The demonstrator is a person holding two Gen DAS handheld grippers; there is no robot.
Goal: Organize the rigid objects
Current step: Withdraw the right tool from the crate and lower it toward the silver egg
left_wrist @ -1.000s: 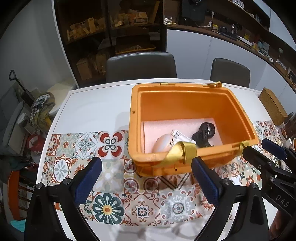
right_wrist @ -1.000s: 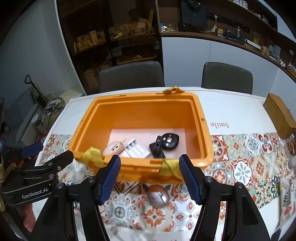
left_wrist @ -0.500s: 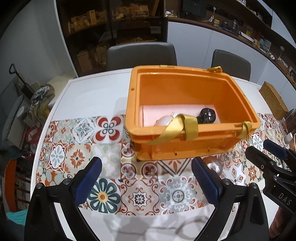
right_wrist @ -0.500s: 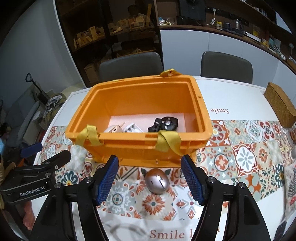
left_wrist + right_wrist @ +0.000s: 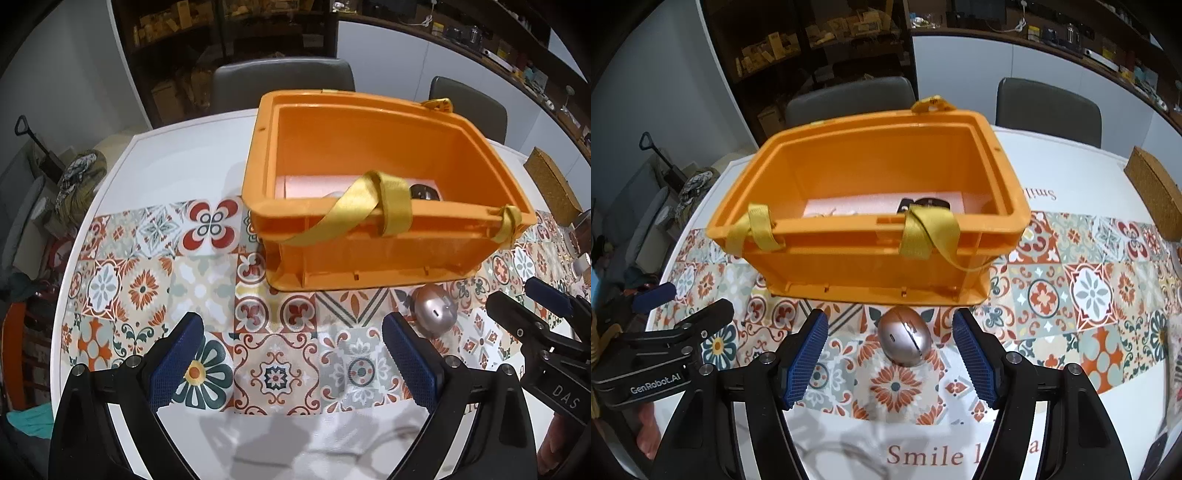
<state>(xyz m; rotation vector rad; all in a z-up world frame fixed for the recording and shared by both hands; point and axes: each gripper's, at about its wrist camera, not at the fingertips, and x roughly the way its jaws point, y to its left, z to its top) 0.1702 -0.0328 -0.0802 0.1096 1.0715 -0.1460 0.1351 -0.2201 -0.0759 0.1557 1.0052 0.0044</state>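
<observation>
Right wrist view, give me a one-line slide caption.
Open right gripper lined up on a silver mouse lying on the patterned tablecloth before the orange crate.

In the right wrist view, the left gripper (image 5: 661, 302) carries white letters "GenRobot.AI" on its black body. In front of the right gripper (image 5: 890, 354), the cloth (image 5: 1089, 291) shows "Smile", with the next word cut off. In the left wrist view, the right gripper (image 5: 532, 306) reads "DAS".
</observation>
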